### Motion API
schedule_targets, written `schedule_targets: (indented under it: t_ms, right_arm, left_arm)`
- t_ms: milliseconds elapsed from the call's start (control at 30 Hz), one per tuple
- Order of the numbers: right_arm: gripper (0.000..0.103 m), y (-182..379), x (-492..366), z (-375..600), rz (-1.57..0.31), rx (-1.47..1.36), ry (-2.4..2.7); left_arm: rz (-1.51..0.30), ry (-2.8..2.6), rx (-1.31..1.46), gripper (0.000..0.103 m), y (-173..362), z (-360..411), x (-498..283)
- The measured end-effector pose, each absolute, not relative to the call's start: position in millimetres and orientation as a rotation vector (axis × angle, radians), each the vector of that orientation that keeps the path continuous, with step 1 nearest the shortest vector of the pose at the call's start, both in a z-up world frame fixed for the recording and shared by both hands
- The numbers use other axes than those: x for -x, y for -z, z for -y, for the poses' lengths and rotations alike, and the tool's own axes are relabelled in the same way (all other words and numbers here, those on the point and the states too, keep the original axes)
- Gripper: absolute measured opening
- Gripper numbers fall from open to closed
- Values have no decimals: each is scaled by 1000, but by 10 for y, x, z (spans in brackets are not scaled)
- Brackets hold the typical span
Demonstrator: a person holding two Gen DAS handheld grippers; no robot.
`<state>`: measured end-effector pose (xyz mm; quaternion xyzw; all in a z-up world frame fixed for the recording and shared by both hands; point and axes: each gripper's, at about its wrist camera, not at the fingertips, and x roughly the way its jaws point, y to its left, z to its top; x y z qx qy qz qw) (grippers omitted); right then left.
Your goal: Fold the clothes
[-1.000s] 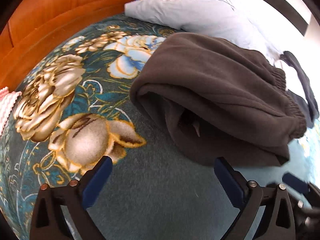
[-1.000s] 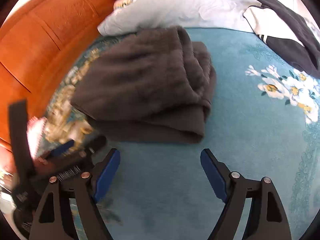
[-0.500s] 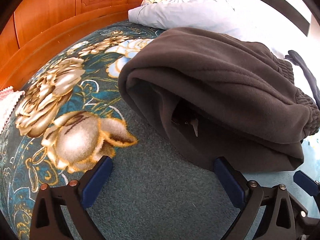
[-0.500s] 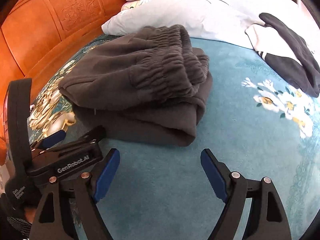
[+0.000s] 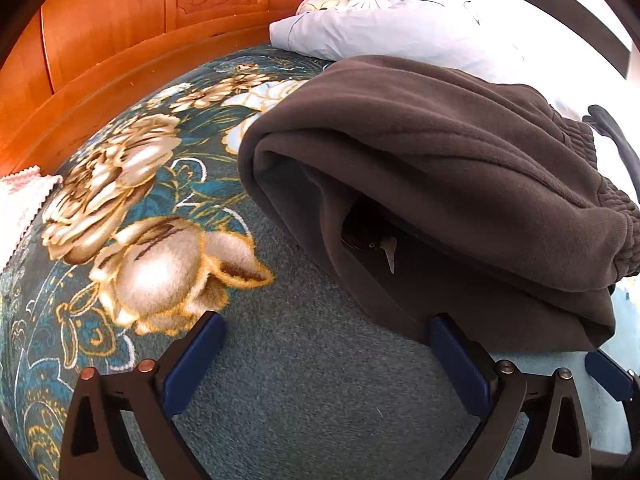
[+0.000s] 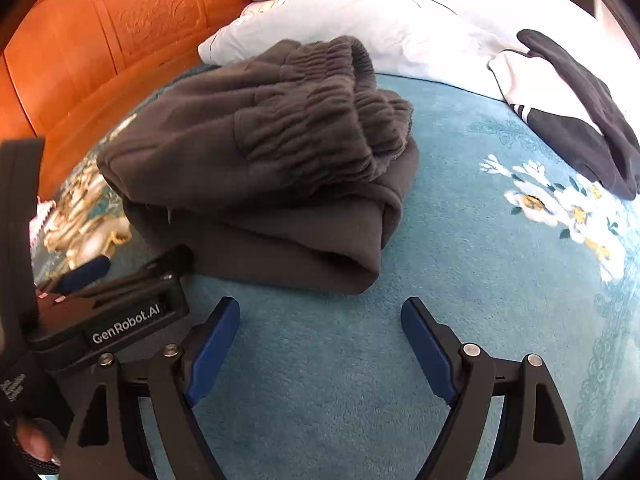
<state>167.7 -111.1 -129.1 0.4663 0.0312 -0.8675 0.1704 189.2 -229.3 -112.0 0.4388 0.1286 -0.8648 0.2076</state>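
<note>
Dark brown fleece trousers (image 5: pixel 440 168) lie folded in a thick bundle on the teal floral blanket (image 5: pixel 280 392); they also show in the right wrist view (image 6: pixel 272 152), elastic waistband on top. My left gripper (image 5: pixel 324 344) is open and empty, low over the blanket just in front of the bundle's near edge. My right gripper (image 6: pixel 320 332) is open and empty, just in front of the bundle's folded edge. The left gripper's body (image 6: pixel 108 312) shows at the left in the right wrist view.
A carved orange wooden headboard (image 5: pixel 120 40) runs along the far left. Pale blue pillows (image 5: pixel 400 28) lie behind the bundle. A black and white garment (image 6: pixel 568 108) lies at the far right. A pink cloth (image 5: pixel 20 196) sits at the left edge.
Both grippers have moved closer to the trousers and lower over the blanket. The bundle now fills more of both views. Both stay open.
</note>
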Motion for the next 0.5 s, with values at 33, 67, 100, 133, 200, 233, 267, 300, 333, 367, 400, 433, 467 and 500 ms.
schedule_targets:
  t_ms: [33,67,100,133,200,233,267,300,333,367,400,433,467,500]
  right_arm:
    - [87,1293,-1677,1108,-88,-1320,2463]
    - [90,1295,-1675,1109,-89,-1319,2458]
    - [91,1294,-1673,1103,-84,-1317,2457]
    - [91,1294,-1671,1097,-79,-1318,2455]
    - [92,1295,-1668,1084,-70,-1318,2453]
    - [92,1294,-1667,1079,-66,-1318,2452]
    - [92,1291,-1666,1074,-63,-1319,2450]
    - [92,1287,-1664,1070,-60,-1319,2449]
    - [93,1283,-1663,1065,-55,-1319,2448]
    - [93,1278,-1663,1059,-51,-1318,2448]
    - [93,1274,-1664,1054,-46,-1316,2448]
    - [93,1271,-1668,1054,-48,-1312,2447]
    - [94,1268,-1672,1054,-50,-1307,2447]
    - [97,1266,-1677,1063,-59,-1304,2447]
  left_arm:
    - [-364,2408,-1221,103,1122,2294,-1897]
    - [-362,2407,-1221,103,1123,2292,-1896]
    - [-359,2406,-1221,103,1124,2290,-1897]
    - [-359,2406,-1221,103,1126,2289,-1899]
    - [-360,2407,-1221,103,1128,2290,-1903]
    - [-362,2407,-1221,103,1127,2292,-1905]
    - [-363,2407,-1222,103,1125,2294,-1907]
    - [-364,2406,-1223,103,1123,2295,-1907]
    - [-365,2405,-1226,103,1122,2298,-1905]
    - [-369,2405,-1226,103,1121,2302,-1905]
    - [-372,2405,-1224,103,1119,2305,-1905]
    - [-376,2405,-1223,103,1118,2309,-1904]
    - [-373,2402,-1223,103,1117,2302,-1901]
    - [-375,2400,-1223,103,1119,2303,-1901]
